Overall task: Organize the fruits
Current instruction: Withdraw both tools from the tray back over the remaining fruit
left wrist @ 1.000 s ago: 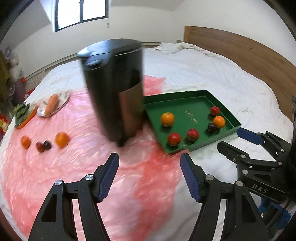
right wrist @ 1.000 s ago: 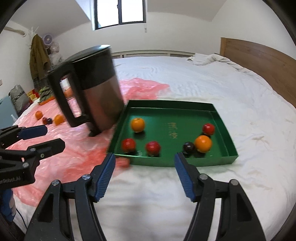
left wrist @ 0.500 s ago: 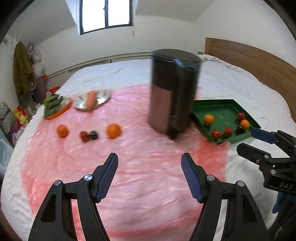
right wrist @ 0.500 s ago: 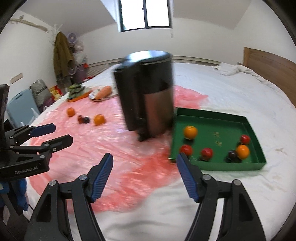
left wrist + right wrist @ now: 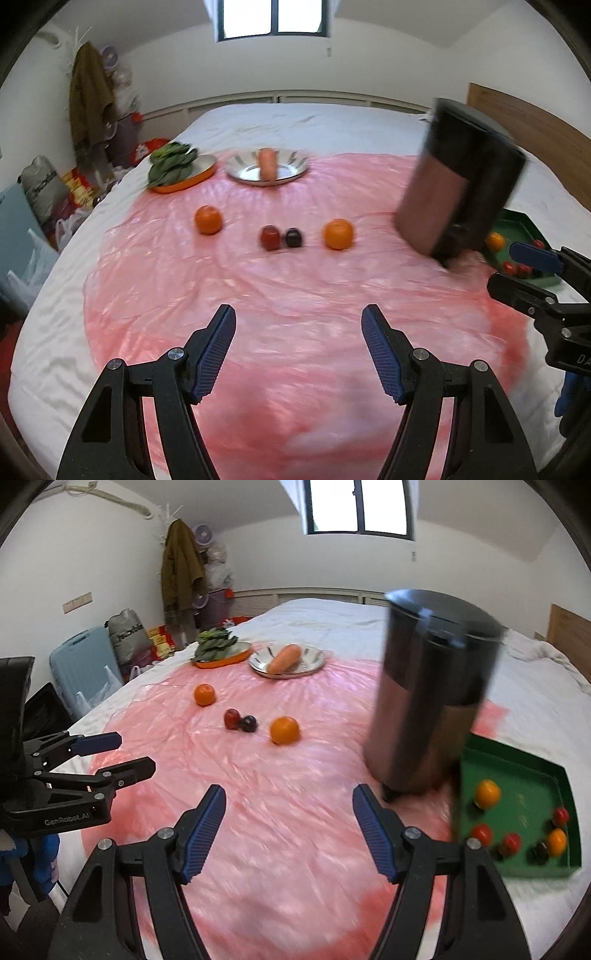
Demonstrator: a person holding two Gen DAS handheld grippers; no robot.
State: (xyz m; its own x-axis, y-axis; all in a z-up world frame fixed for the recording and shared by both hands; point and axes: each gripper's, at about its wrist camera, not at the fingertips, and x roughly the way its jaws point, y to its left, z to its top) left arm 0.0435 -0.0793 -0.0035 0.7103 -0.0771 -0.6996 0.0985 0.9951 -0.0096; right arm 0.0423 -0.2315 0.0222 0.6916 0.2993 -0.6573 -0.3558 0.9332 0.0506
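Note:
Two oranges (image 5: pixel 208 219) (image 5: pixel 337 234), a red fruit (image 5: pixel 269 237) and a dark plum (image 5: pixel 294 237) lie on the pink plastic sheet (image 5: pixel 295 314) on the bed. They also show in the right wrist view (image 5: pixel 283 730). A green tray (image 5: pixel 517 805) at the right holds several fruits, among them an orange (image 5: pixel 487 794). My left gripper (image 5: pixel 298 350) is open and empty above the sheet, well short of the loose fruits. My right gripper (image 5: pixel 289 827) is open and empty, left of the tray.
A tall black and steel kettle (image 5: pixel 432 701) stands between the loose fruits and the tray. At the back, a steel plate (image 5: pixel 266 171) holds a carrot (image 5: pixel 267 163), and an orange dish (image 5: pixel 184 177) holds leafy greens. Luggage and bags (image 5: pixel 85 664) stand left of the bed.
Both grippers have swung left, away from the tray toward the loose fruits on the pink sheet. Both stayed open and empty.

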